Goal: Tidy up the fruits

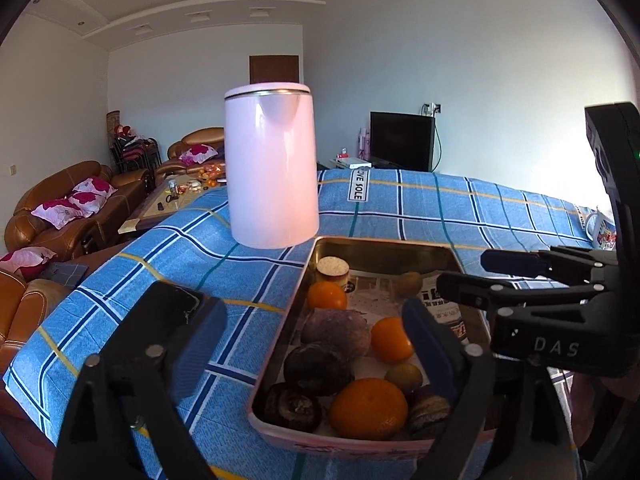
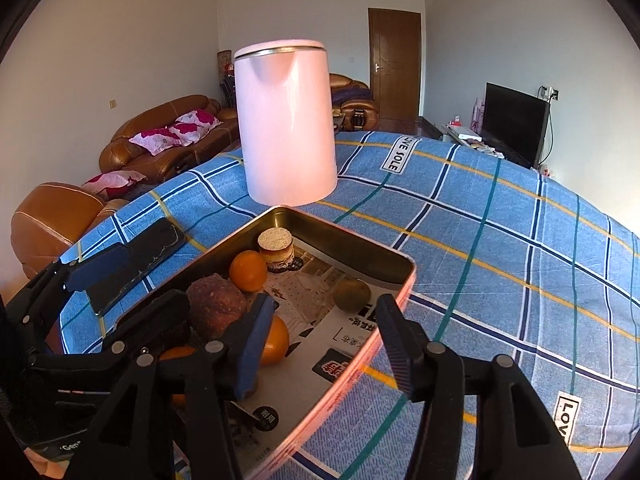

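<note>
Blue-checked cloth (image 1: 360, 216) covers the worktop, and on it sits a shallow rectangular metal tray (image 1: 384, 249) with pinkish outer walls, lined with printed paper, its long axis running from the lower centre of both frames up toward a pale pink cylindrical kettle (image 1: 272, 168) just behind its far end. The fruit lies inside this tray: a large orange mandarin (image 1: 368, 408) at the near end, smaller oranges (image 1: 391, 339) further up, dark wrinkled purple-brown fruits (image 1: 316, 366) along the tray's left side, a small yellow-green fruit (image 2: 351, 295) alone on the paper toward the right, and a short round cake-like piece (image 1: 332, 269) in the far corner.

Left gripper (image 1: 316, 340) hangs with its blue-padded fingers wide apart, straddling the near left half of the tray, holding nothing; the dark fruits and oranges lie straight ahead between and below them. Right gripper (image 2: 324, 340) is likewise spread and empty, over the tray's near right part, with mostly bare paper and the yellow-green fruit ahead.

A black phone (image 2: 136, 264) lies on the cloth just left of the tray.

Judging by this, the left gripper is the nearer to the crowded fruit; a short forward and downward reach would bring its fingers around one.
</note>
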Action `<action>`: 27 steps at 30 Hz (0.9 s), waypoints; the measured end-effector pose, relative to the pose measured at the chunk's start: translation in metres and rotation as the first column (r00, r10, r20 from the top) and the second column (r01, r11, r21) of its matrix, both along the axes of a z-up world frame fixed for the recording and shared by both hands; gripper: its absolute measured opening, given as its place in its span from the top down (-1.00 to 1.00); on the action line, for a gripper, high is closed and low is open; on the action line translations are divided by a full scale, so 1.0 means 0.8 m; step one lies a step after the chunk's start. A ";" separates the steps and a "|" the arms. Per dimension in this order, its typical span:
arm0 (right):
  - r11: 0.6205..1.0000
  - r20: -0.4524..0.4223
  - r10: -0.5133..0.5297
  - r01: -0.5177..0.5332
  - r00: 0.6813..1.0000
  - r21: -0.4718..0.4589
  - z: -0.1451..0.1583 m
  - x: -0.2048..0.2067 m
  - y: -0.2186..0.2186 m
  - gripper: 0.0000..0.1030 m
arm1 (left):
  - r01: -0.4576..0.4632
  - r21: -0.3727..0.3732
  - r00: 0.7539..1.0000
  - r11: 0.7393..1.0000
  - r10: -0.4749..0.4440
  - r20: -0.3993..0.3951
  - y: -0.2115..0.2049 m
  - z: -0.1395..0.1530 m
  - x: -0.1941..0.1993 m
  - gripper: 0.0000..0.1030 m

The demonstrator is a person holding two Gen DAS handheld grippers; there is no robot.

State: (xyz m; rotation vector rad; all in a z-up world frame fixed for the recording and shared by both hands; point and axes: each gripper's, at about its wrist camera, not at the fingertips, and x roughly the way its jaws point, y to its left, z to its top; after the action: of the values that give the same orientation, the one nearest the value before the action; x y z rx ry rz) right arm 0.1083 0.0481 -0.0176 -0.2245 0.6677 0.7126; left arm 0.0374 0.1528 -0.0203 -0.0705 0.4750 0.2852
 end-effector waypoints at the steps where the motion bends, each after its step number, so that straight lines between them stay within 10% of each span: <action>1: 1.000 0.005 -0.005 0.005 1.000 0.014 0.003 -0.002 -0.006 -0.17 | -0.001 0.008 1.000 1.000 0.001 0.012 -0.003 0.002 -0.003 -0.94; 27: 0.989 0.102 -0.072 0.058 0.992 0.134 0.039 -0.039 -0.074 -0.39 | 0.037 0.034 0.998 0.999 -0.038 0.050 -0.037 0.017 -0.016 -0.95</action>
State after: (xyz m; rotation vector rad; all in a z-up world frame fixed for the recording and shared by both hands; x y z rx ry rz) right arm 0.0772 -0.0108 0.0135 -0.1184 0.5220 0.6740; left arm 0.0245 0.1232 -0.0070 -0.0362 0.4205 0.2538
